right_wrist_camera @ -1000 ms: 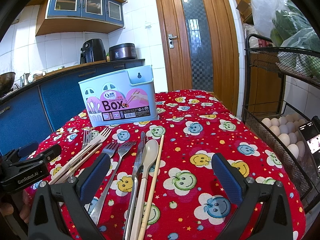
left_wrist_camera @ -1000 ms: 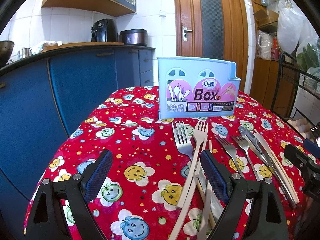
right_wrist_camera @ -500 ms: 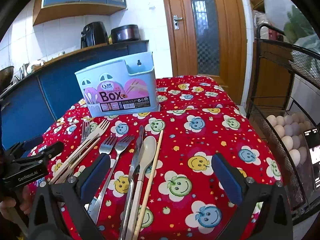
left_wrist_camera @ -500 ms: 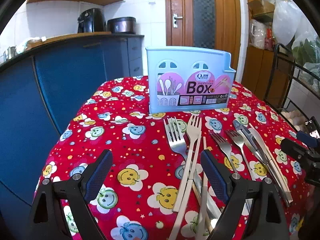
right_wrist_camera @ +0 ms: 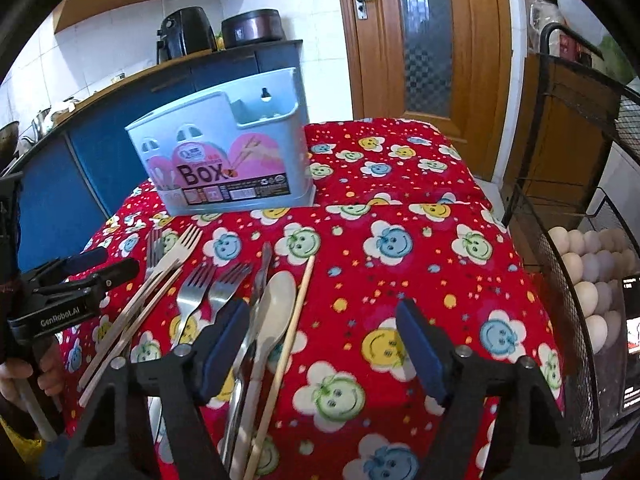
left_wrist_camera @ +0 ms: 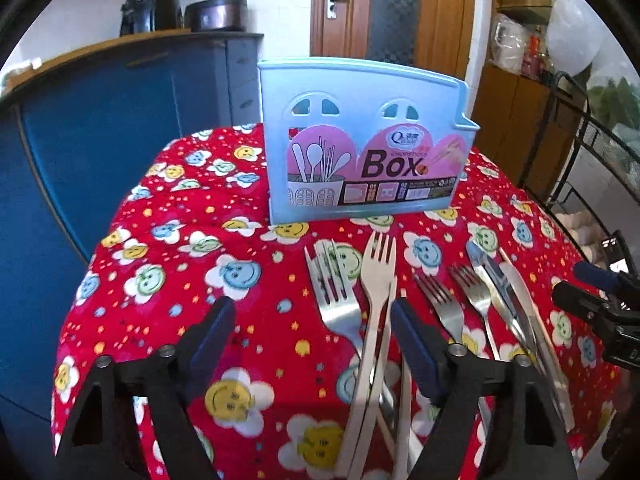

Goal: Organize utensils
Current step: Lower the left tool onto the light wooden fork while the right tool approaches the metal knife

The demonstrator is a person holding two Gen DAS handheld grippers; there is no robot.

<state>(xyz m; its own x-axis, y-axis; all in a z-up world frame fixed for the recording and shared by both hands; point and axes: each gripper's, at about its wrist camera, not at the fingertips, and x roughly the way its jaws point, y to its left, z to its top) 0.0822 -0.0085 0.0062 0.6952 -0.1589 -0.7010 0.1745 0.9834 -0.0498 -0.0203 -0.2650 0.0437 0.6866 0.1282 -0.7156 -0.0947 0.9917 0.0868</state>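
A light blue utensil box stands upright at the far side of the red smiley tablecloth; it also shows in the right wrist view. Forks, a pale fork, knives and chopsticks lie in a row in front of it. In the right wrist view I see the forks, a pale spoon and a chopstick. My left gripper is open and empty above the cloth, left of the forks. My right gripper is open and empty, right of the spoon.
Blue kitchen cabinets stand left of the table. A black wire rack with eggs stands at the right. A wooden door is behind. The table edge is close below both grippers.
Both grippers have risen and tilted down, so the table looks lower and smaller. Both stay open. The utensils and box have not moved.
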